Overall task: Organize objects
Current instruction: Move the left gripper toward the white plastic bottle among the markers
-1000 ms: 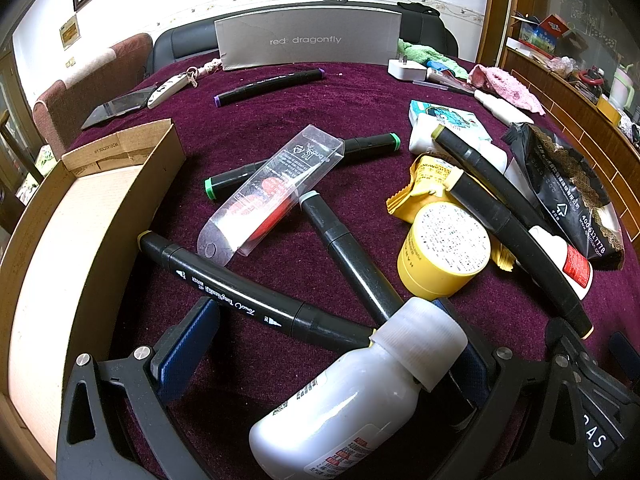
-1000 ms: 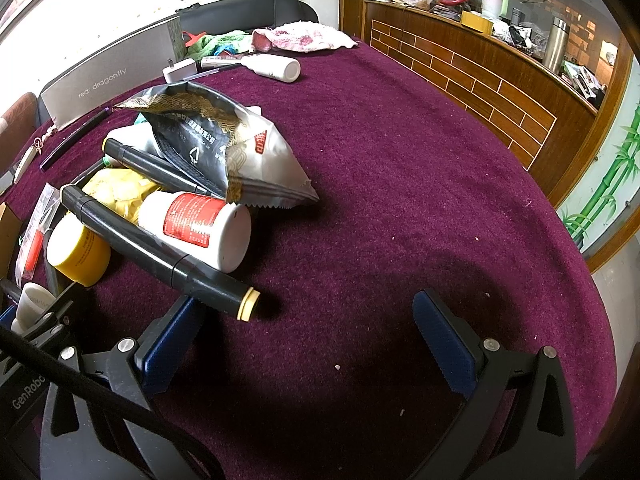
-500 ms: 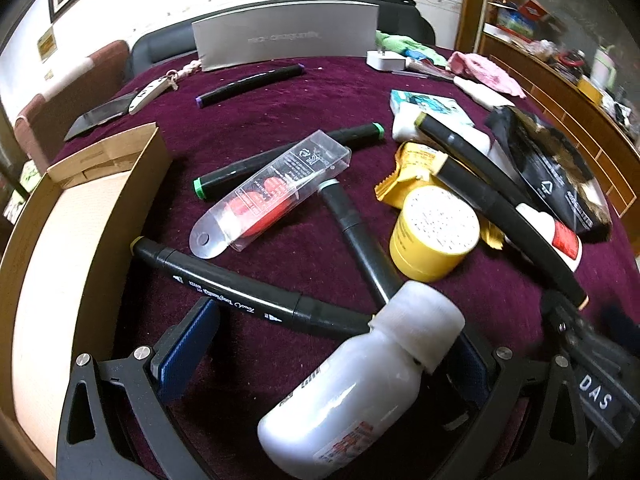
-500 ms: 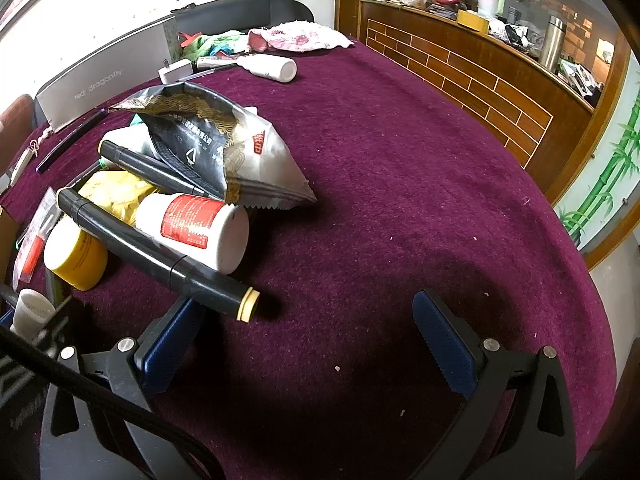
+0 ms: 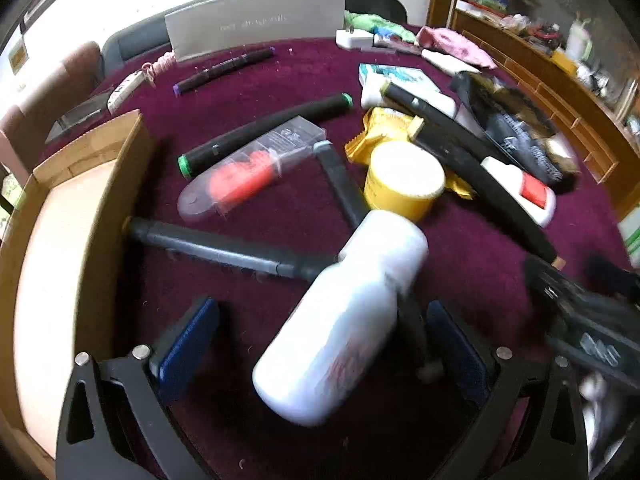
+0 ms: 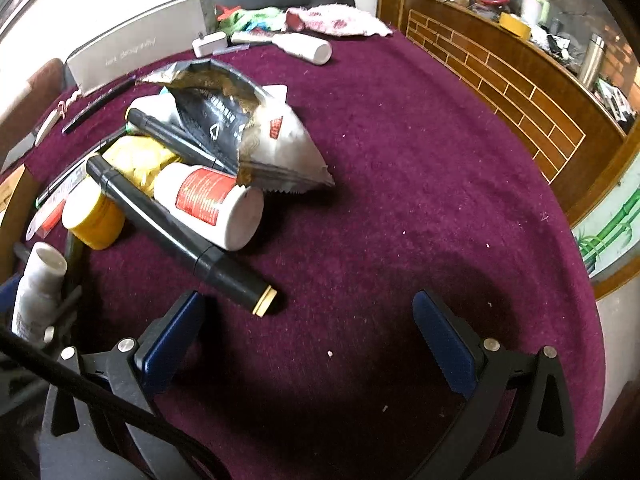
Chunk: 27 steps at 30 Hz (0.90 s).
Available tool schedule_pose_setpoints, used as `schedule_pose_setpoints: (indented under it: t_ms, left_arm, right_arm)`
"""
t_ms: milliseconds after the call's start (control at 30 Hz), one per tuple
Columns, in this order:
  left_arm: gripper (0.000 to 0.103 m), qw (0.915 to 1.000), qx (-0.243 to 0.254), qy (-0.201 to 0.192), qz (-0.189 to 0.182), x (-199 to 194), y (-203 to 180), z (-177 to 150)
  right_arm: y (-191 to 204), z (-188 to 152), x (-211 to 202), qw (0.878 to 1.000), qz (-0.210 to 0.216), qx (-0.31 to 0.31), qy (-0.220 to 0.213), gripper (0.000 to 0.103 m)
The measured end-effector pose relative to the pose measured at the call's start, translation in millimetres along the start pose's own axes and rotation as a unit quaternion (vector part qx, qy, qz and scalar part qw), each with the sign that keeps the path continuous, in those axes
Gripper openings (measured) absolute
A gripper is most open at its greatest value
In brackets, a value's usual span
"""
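Looking barely started — cardboard box (image 5: 60, 280) at frame left sits bare, markers and jars litter the counter (image 6: 400, 160), left gripper (image 5: 320, 344) spread around white bottle (image 5: 340, 320) unclamped, right gripper (image 6: 308, 328) open, holding nothing.

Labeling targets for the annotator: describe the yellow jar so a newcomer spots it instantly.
On the maroon tablecloth, find the clutter pile left of the bare area. The yellow jar stands upright at its near-left edge, beside the long black marker. It is the pile's only squat yellow tub with a flat pale lid.

Motion blur smears the white bottle's (image 5: 340, 316) label and the grey board's (image 5: 256, 26) lettering unreadable.
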<state>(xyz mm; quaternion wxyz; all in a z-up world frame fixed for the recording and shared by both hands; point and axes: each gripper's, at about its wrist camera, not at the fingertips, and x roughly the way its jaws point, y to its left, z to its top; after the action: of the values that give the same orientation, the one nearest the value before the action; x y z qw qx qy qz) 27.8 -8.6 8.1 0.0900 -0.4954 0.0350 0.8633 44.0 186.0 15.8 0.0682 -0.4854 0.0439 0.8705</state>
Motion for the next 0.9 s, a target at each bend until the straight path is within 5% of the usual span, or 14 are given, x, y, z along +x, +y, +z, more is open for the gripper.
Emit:
schedule_pose_setpoints:
  t_ms: [100, 333, 467, 567, 900]
  left_arm:
    - [0.101, 0.9969, -0.034, -0.010, -0.070, -32, 25, -21]
    - [0.101, 0.9883, -0.101, -0.057, -0.099, -77, 58, -27]
    - [0.089, 0.9930, -0.043, -0.068, -0.086, -69, 38, -14]
    - [0.066, 0.9949, 0.015, -0.061, -0.079, -60, 24, -12]
    - [0.052, 0.9943, 0.067, -0.053, -0.064, -45, 14, -13]
  right_arm:
    - [-1, -2, 0, 1.000, 0.006, -0.002, -0.003, 0.103]
    - [-13, -1, -5, 0.999, 0.040, 0.026, -0.020, 0.103]
    - [-23, -3, -10, 0.996, 0.067, 0.055, -0.034, 0.103]
    - [-31, -2, -11, 0.992, 0.085, 0.078, -0.041, 0.103]
    - [-38, -5, -20, 0.990, 0.075, 0.097, -0.069, 0.099]
